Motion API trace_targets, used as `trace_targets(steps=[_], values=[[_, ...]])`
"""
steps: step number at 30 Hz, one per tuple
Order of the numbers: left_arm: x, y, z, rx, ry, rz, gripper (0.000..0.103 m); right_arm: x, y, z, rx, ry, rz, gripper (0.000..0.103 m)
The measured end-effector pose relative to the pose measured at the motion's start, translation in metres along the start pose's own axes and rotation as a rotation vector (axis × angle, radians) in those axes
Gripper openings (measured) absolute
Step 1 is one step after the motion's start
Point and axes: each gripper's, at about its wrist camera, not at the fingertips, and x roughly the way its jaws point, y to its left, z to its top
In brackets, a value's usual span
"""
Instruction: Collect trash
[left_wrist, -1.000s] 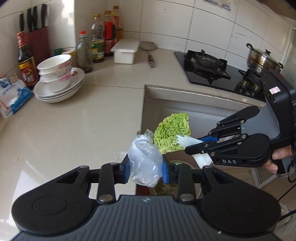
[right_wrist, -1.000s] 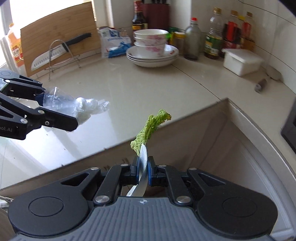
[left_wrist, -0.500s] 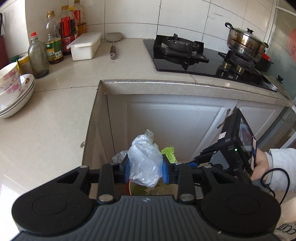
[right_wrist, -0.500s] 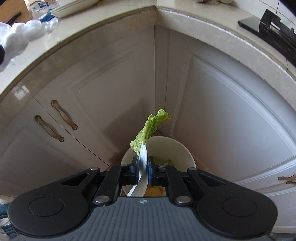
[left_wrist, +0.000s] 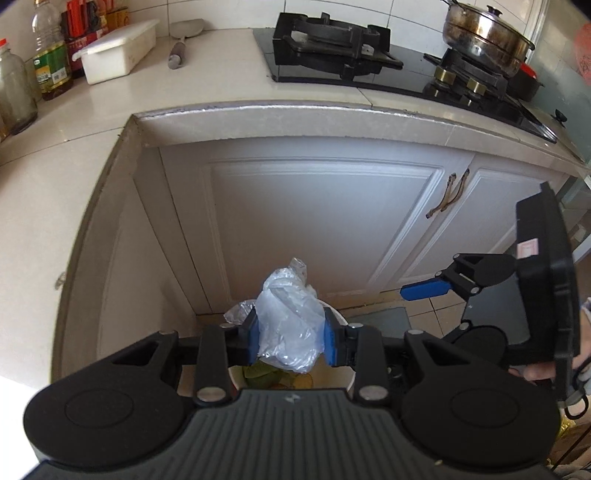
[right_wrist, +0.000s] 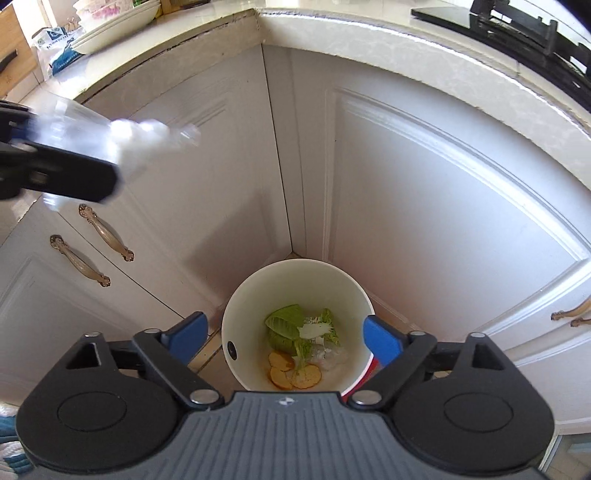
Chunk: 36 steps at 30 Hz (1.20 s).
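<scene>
Trash going in bit by bit. Green cabbage leaf (right_wrist: 286, 328) already lying in round white bin (right_wrist: 236, 306) on floor by white cabinet doors (right_wrist: 443, 206), next to orange peel slices (right_wrist: 291, 373). Right gripper (right_wrist: 284, 338) hanging over bin, jaws just been opening, nothing between them now. Crumpled clear plastic bag (left_wrist: 290, 325) still waiting: left gripper (left_wrist: 290, 338) clamping it right above bin rim. Guessing bag drop is what's left here.

White bin (right_wrist: 236, 317), green leaves (right_wrist: 286, 325), orange slices (right_wrist: 291, 374), blue fingers (right_wrist: 380, 339).
</scene>
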Motion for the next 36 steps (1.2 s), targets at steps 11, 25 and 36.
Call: trace_targets(steps=[11,25,36], values=[[0.054,-0.037,0.005,0.083,0.026,-0.009,0.081,-0.014,-0.014,-0.023,0.063,0.016,-0.047,0.098],[0.036,-0.034,-0.006,0.058,0.034,0.127,0.093,-0.014,-0.015,-0.018,0.158,0.053,-0.102,0.102],[0.001,-0.009,-0.019,-0.037,0.164,0.271,0.096,-0.045,0.002,-0.010,0.363,0.153,-0.239,0.103]])
